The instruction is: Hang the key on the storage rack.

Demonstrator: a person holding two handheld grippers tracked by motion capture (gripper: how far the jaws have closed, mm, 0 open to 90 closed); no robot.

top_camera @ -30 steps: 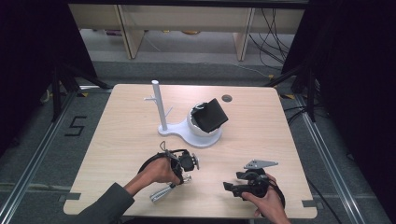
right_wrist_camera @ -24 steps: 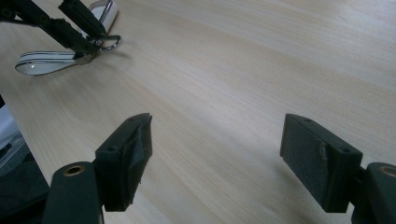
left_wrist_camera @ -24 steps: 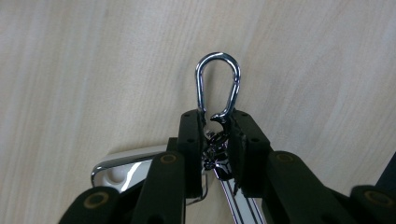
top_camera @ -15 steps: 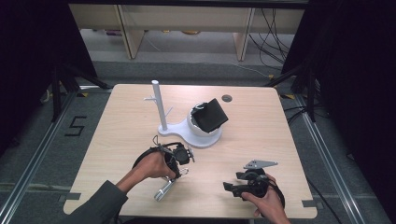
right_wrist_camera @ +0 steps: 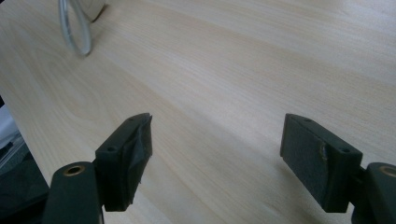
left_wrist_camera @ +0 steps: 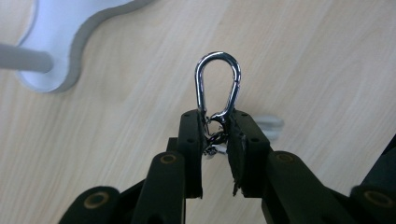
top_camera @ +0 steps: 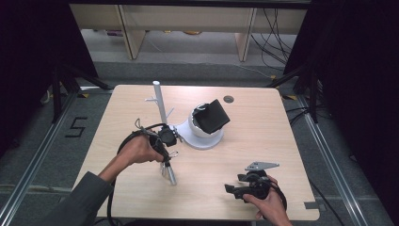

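High view puts the left gripper (top_camera: 165, 149) over the middle-left of the wooden counter (top_camera: 263, 117), gripped by the person's left hand (top_camera: 139, 149) and pointing down, with a small silver cylinder (top_camera: 170, 175) hanging below it just above the counter top. Left gripper view looks along the black jaws, which are clamped on the lower end of a shiny metal snap hook (left_wrist_camera: 218, 84); the hook's rounded loop stands up past the jaw tips, and a short bit of chain sits pinched between the pads. Just beyond the left gripper stands a white stand (top_camera: 200, 136) with a thin upright post (top_camera: 159, 100) that carries short pegs, and a black box-shaped piece (top_camera: 212, 116) rests tilted on the stand's round cup. Part of the white base (left_wrist_camera: 70, 32) also shows in the left gripper view at upper left. Near the front right edge of the counter, the right gripper (top_camera: 235, 189) lies low in the right hand (top_camera: 266, 200), well apart from the hook. Right gripper view shows its jaws spread wide with bare wood between them.
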